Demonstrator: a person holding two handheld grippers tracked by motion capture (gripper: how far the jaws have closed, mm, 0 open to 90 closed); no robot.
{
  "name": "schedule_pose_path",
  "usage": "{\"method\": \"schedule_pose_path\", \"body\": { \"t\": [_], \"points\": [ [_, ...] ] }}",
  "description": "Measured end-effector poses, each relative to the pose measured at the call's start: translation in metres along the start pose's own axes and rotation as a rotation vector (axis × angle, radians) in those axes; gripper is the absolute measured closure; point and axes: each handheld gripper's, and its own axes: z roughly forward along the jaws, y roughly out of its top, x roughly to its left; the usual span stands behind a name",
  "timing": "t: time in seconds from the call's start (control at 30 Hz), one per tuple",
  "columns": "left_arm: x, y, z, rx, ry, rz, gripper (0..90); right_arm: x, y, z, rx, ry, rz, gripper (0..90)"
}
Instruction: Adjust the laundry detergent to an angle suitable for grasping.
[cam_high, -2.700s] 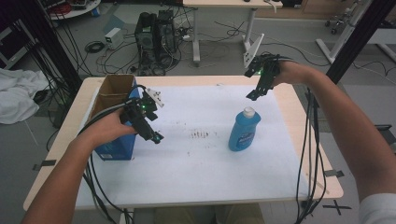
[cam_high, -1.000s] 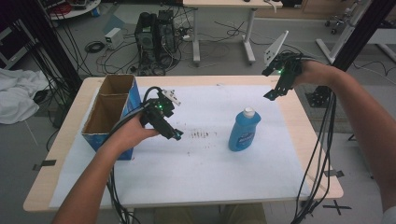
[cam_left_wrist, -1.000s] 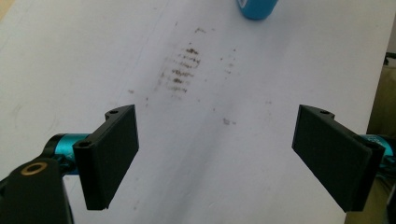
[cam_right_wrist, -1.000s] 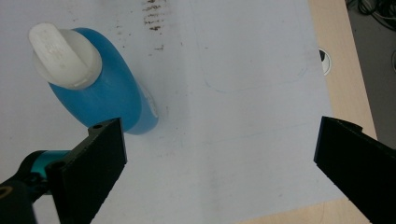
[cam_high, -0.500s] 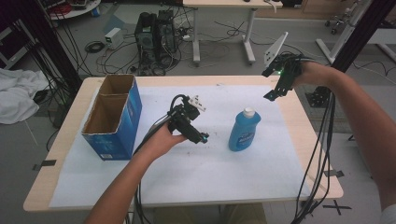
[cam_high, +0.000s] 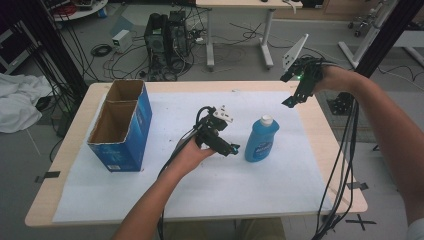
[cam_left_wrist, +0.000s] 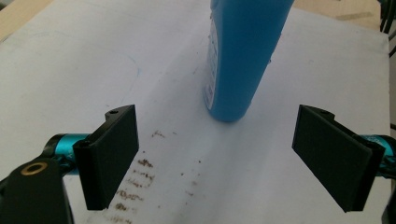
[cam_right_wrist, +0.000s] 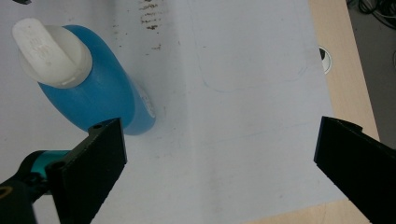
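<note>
High view: I see my left gripper (cam_high: 231, 148) just left of the upright blue plastic bottle with a white cap (cam_high: 260, 139), much nearer than my right gripper (cam_high: 291, 100), raised beyond it. Left gripper view: jaws spread wide, the bottle standing straight ahead between their lines, not yet touched. Right gripper view: jaws wide apart, holding nothing; the bottle sits below, left.

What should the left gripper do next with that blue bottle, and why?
Probably ease the left gripper a little farther forward, so its open jaws come either side of the blue bottle, then close. The bottle stands upright on the white sheet, just ahead of the jaws and not yet between them. The right gripper hangs open above the table's far right, away from the bottle.
</note>
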Motion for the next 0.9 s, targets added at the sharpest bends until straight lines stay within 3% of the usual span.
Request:
{"method": "schedule_pose_path", "body": {
  "t": [0.17,0.4,0.47,0.5,0.9],
  "points": [
    [-0.001,-0.003,0.007,-0.036,-0.021,0.026,14.6,0.0,0.002,0.001,-0.001,0.0,0.002,1.4],
    [-0.002,-0.007,0.014,-0.142,-0.039,0.011,14.6,0.0,0.003,0.003,0.003,0.002,0.0,1.4],
    [-0.001,-0.007,0.016,-0.162,-0.016,0.046,14.6,0.0,0.003,0.003,-0.001,0.001,0.002,1.4],
    [-0.004,-0.008,0.018,-0.198,0.0,0.024,14.6,-0.001,0.003,0.003,-0.002,0.001,0.001,1.4],
    [-0.005,-0.007,0.035,-0.245,-0.073,0.015,14.6,-0.002,0.003,0.004,-0.005,0.004,0.002,1.4]
  ]
}}
